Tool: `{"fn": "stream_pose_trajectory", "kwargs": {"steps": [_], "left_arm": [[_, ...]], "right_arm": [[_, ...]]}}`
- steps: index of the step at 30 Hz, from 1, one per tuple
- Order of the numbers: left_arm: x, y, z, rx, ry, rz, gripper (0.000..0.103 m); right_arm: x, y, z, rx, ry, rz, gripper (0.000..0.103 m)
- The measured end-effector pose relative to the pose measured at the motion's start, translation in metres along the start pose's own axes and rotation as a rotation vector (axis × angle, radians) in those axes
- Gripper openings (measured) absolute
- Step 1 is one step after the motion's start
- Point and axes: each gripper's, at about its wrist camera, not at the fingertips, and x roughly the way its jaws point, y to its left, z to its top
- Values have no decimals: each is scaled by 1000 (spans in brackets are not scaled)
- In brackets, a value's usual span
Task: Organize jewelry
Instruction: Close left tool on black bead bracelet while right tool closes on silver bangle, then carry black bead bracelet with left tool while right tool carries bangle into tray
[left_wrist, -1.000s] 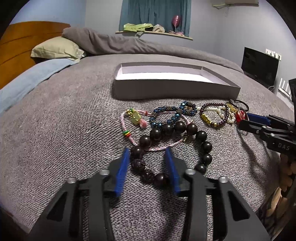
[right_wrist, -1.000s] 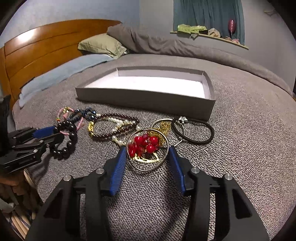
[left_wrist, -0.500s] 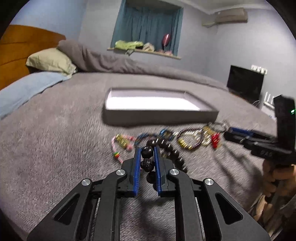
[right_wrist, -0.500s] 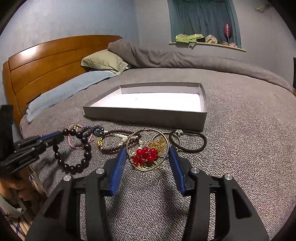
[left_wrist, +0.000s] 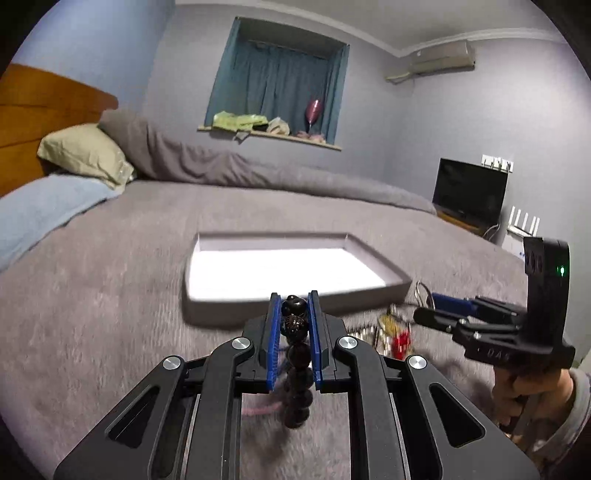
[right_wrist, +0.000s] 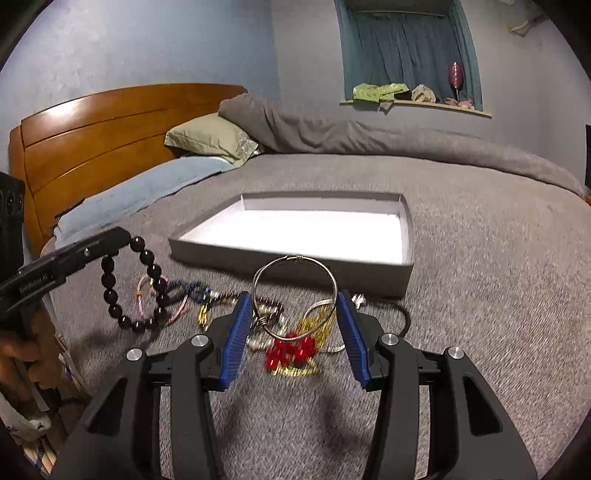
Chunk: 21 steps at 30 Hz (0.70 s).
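My left gripper (left_wrist: 293, 297) is shut on a dark wooden bead bracelet (left_wrist: 295, 328), which hangs in a loop below the blue pads, clear of the bed. In the right wrist view this bracelet (right_wrist: 110, 295) dangles from the left gripper (right_wrist: 118, 236) at the far left. My right gripper (right_wrist: 294, 299) holds a silver hoop bangle (right_wrist: 332, 277) across its width, and red beads (right_wrist: 290, 352) and a gold chain hang from the hoop. The grey box with a white floor (right_wrist: 229, 254) lies open just beyond both grippers. From the left wrist view, the right gripper (left_wrist: 424, 314) is beside the box (left_wrist: 221, 306).
More jewelry lies on the grey bedspread in front of the box: a pink cord bracelet (right_wrist: 142, 295), a blue bead bracelet (right_wrist: 192, 290) and a black band (right_wrist: 404, 317). Pillows and a wooden headboard (right_wrist: 92, 140) are at the far left. A person's hand (left_wrist: 532, 391) grips the right tool.
My left gripper closed on the dark bead bracelet and lifted it off the bed. My right gripper rose a little with the silver hoop between its pads.
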Motion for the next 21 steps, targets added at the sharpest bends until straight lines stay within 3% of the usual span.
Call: {"fn": "stream_pose_trajectory", "kwargs": {"steps": [10, 21], "left_arm": [[17, 2, 49, 4, -101, 13, 15], [62, 5, 73, -10, -94, 16, 15]], "right_arm": [[18, -12, 36, -18, -59, -34, 47], [64, -23, 66, -22, -12, -45, 47]]}}
